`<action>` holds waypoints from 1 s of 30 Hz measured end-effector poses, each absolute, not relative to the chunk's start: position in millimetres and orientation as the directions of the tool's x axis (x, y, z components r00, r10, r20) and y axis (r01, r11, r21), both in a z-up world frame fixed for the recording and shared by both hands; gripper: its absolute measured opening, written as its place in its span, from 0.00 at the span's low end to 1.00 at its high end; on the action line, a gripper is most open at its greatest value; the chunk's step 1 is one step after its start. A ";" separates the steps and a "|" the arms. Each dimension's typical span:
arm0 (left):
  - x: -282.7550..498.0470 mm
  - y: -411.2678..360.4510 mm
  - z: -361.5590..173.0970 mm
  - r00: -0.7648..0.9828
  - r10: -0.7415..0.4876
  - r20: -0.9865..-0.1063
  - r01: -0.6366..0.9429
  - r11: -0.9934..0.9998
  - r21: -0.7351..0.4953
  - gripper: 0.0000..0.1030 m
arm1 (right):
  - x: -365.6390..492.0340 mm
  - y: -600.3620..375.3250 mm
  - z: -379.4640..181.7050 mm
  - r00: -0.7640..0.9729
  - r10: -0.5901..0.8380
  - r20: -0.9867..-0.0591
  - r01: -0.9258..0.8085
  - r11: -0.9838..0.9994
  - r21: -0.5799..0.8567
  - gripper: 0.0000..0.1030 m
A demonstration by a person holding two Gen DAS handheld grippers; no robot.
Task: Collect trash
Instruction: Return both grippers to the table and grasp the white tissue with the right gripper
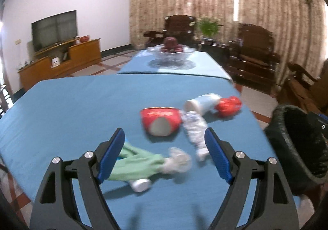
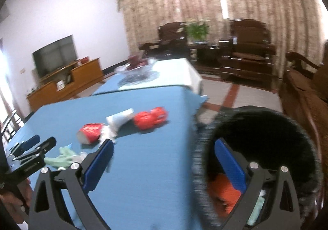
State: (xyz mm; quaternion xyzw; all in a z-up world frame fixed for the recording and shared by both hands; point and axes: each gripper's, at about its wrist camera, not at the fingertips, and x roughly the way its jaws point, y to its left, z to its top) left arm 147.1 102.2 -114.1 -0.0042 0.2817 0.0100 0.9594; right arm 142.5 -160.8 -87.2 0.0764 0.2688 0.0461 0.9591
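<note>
Trash lies on the blue-covered table (image 1: pixel 71 111): a red paper cup (image 1: pixel 161 120) on its side, a crushed clear bottle (image 1: pixel 194 129), a white cup (image 1: pixel 202 103), a red crumpled wrapper (image 1: pixel 228 106), and a bottle with a green label (image 1: pixel 135 164) beside crumpled clear plastic (image 1: pixel 178 161). My left gripper (image 1: pixel 165 135) is open above the green-labelled bottle, with nothing gripped. A black bin (image 2: pixel 256 131) stands off the table's right edge, holding an orange item (image 2: pixel 223 191) and a pale green one (image 2: pixel 256 211). My right gripper (image 2: pixel 164 144) is open and empty, one finger over the bin's mouth.
A second blue table behind carries a glass bowl (image 1: pixel 171 53) of dark red fruit. A TV (image 1: pixel 54 29) on a wooden cabinet (image 1: pixel 61 62) lines the left wall. Dark wooden armchairs (image 1: pixel 252 53) and a plant (image 1: pixel 209 27) stand before the curtains.
</note>
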 end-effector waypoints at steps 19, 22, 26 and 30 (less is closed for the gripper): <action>152.8 162.0 -142.3 0.818 0.122 -0.563 -0.129 0.991 0.026 0.76 | 211.6 -37.0 -155.2 0.741 0.256 -0.620 -0.206 0.966 0.153 0.62; 159.0 164.6 -148.3 0.813 0.125 -0.569 -0.130 0.991 0.033 0.76 | 214.0 -32.6 -161.0 0.724 0.250 -0.643 -0.209 0.968 0.142 0.58; 164.3 165.3 -154.8 0.806 0.120 -0.579 -0.127 0.991 0.029 0.76 | 220.0 -26.9 -165.7 0.701 0.252 -0.667 -0.218 0.966 0.137 0.53; 165.0 166.7 -157.8 0.803 0.114 -0.585 -0.126 0.992 0.020 0.76 | 226.8 -23.2 -168.6 0.687 0.263 -0.678 -0.226 0.963 0.145 0.52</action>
